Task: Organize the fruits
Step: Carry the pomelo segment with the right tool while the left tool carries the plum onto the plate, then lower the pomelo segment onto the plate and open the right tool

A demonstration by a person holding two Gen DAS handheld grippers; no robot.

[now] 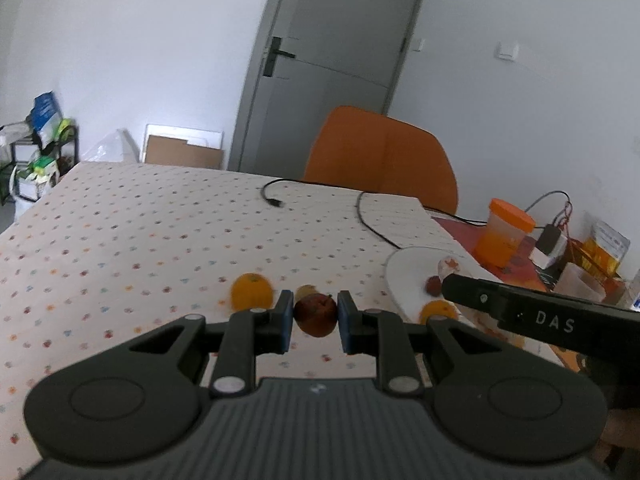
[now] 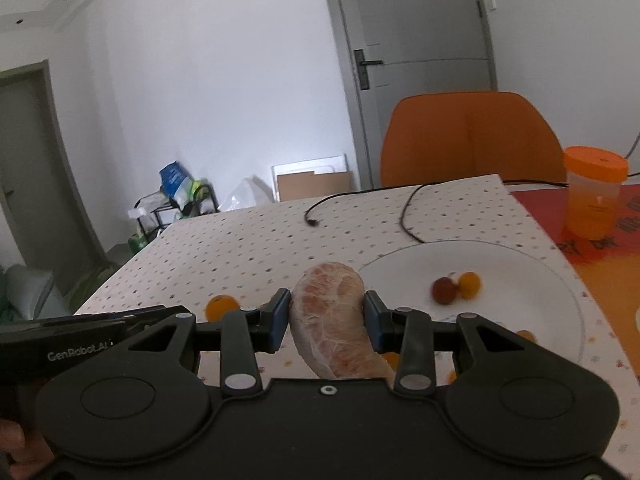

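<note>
Left wrist view: a dark red fruit (image 1: 316, 314) is clamped by the left gripper (image 1: 314, 318); a peeled citrus segment (image 2: 334, 316) is gripped by the right gripper (image 2: 327, 320). Transfer onto the white plate (image 2: 528, 308) is judged next; gentle release is required.

"DAS" on right gripper (image 1: 556, 322) ("GenRobot.AI" on left gripper (image 2: 78, 356))

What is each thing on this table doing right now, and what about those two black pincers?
Left gripper: shut on the red fruit.
Right gripper: shut on the peeled citrus piece.
White plate: on the dotted cloth, holding a small red fruit and a small orange fruit.
Orange: loose on the dotted cloth.
Orange-lidded jar: upright, lid on.
Black cable: unplugged end lying on the table.
Door: closed.
</note>
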